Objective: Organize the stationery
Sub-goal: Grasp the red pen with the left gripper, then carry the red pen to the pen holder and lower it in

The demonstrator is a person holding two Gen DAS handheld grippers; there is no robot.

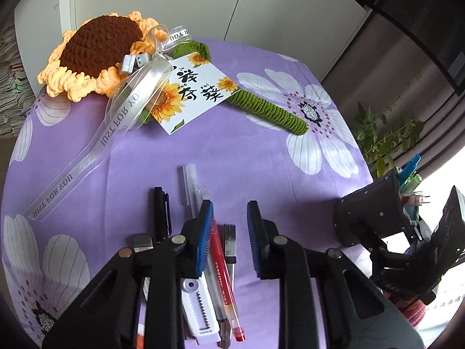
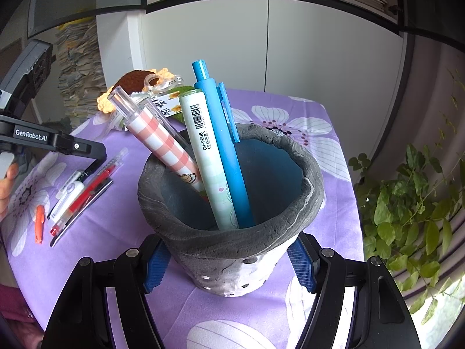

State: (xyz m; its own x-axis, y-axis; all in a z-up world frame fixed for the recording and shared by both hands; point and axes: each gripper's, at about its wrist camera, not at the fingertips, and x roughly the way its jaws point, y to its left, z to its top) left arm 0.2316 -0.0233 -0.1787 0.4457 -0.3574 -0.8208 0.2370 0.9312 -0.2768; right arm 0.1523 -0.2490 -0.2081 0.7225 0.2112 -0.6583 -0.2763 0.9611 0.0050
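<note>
My right gripper (image 2: 231, 267) is shut on a grey clay pen holder (image 2: 232, 250) and holds it on the purple tablecloth. In it stand a blue pen (image 2: 223, 145), a pale green pen (image 2: 207, 157) and a pink checked pen (image 2: 162, 139). My left gripper (image 1: 229, 232) is open and empty, low over a row of loose stationery: a red pen (image 1: 222, 276), a clear pen (image 1: 191, 189), a black pen (image 1: 161, 212) and a white correction tape (image 1: 197, 308). The holder (image 1: 375, 212) also shows at the right of the left wrist view.
A crochet sunflower (image 1: 98, 55) with a ribbon and a card (image 1: 191, 90) lies at the table's far side. An orange pen cap (image 2: 39, 224) lies at the left. A leafy plant (image 2: 412, 212) stands beyond the table's right edge. White cabinets stand behind.
</note>
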